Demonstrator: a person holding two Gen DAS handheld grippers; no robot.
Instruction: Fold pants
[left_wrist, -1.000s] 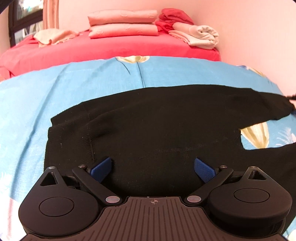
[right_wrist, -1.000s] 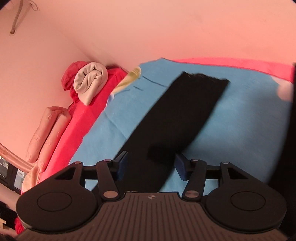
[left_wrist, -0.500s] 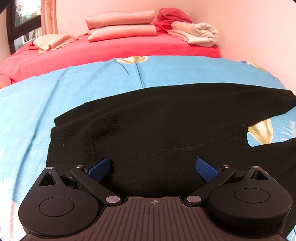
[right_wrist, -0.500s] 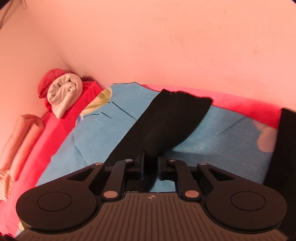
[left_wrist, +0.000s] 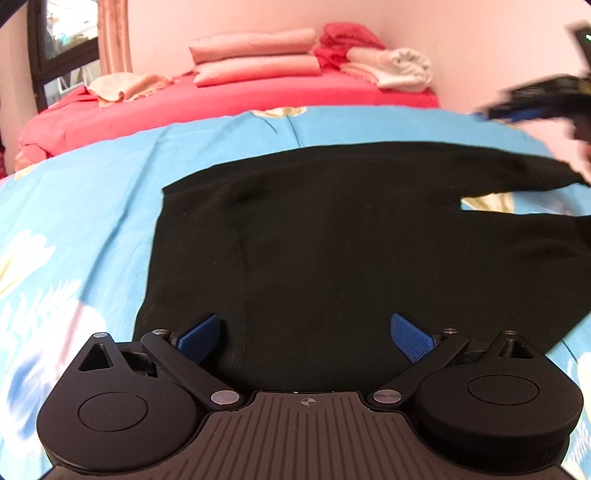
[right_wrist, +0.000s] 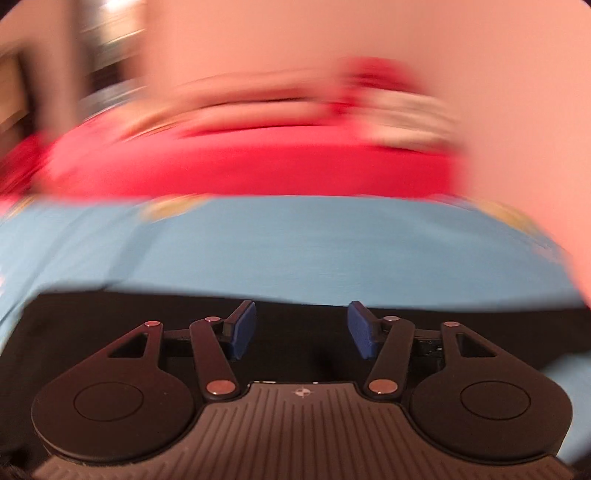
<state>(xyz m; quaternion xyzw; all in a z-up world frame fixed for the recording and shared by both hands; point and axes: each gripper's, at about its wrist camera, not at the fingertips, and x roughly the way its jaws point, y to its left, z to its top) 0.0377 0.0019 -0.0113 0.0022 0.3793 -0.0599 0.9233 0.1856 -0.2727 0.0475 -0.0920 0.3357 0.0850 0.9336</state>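
Black pants (left_wrist: 332, 236) lie flat on the blue flowered sheet (left_wrist: 92, 192), waistband to the left, two legs running off to the right. My left gripper (left_wrist: 304, 334) is open and empty, low over the near edge of the pants. My right gripper (right_wrist: 301, 326) is open and empty over black cloth (right_wrist: 295, 310); its view is blurred by motion. The right gripper also shows in the left wrist view (left_wrist: 532, 107), above the far pant leg at the right edge.
A red bedspread (left_wrist: 221, 99) covers the far part of the bed, with pink pillows (left_wrist: 255, 55), a rolled cream and red bundle (left_wrist: 391, 62) and a cream cloth (left_wrist: 122, 86). A pink wall stands at the right, a window at the far left.
My right gripper let go of the far pant leg, opened and swung round fast to face the bedhead. The left gripper shifted a little along the pants and stayed open.
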